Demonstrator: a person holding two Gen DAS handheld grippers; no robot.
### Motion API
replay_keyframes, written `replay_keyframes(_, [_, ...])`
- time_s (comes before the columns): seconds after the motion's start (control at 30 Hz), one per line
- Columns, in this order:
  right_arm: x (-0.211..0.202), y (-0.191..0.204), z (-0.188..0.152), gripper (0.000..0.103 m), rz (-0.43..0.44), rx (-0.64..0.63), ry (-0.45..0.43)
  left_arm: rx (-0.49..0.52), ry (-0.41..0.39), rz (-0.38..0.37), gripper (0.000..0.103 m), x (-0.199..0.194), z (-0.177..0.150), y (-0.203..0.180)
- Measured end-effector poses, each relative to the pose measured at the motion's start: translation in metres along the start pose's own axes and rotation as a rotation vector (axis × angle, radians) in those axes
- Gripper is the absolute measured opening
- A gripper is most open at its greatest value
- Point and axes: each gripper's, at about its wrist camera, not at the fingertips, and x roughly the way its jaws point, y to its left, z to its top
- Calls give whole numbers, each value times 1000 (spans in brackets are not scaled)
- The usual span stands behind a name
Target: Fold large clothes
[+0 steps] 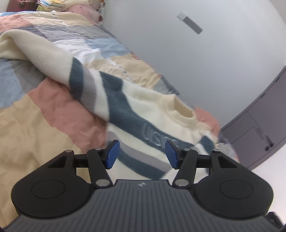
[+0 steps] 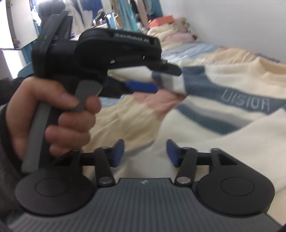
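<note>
Cream knit sweater (image 1: 143, 114) with teal and grey stripes lies spread on the bed's patchwork bedspread (image 1: 44, 116), one part folded over its body. Seen from the right wrist, the left hand-held gripper (image 2: 160, 78), gripped by a hand (image 2: 51, 114), has a striped edge between its spread fingers. The right hand-held gripper (image 2: 145, 153) hangs spread over the cream fabric, empty.

Open bedspread (image 1: 26, 125) left of the sweater (image 1: 146, 114): room to pass. Blocked at right by the wall (image 1: 205, 67) and cabinet (image 1: 259, 121); pillows (image 1: 84, 10) piled at the far end.
</note>
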Motion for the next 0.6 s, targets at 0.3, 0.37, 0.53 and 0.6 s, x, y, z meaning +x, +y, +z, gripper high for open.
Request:
replay_keyframes(0.3, [-50, -17, -20, 63, -93, 24, -28, 88, 43, -41, 62, 7, -16, -25])
replay_keyframes(0.37, [-58, -33, -20, 63, -139, 59, -62, 92, 75, -59, 61, 15, -23, -30])
replay_keyframes(0.53, [-58, -73, -20, 63, -260, 153, -100, 181, 126, -58, 56, 39, -43, -49])
replay_keyframes(0.6, [-50, -86, -21, 60, -302, 178, -111, 208, 161, -62, 50, 50, -52, -56])
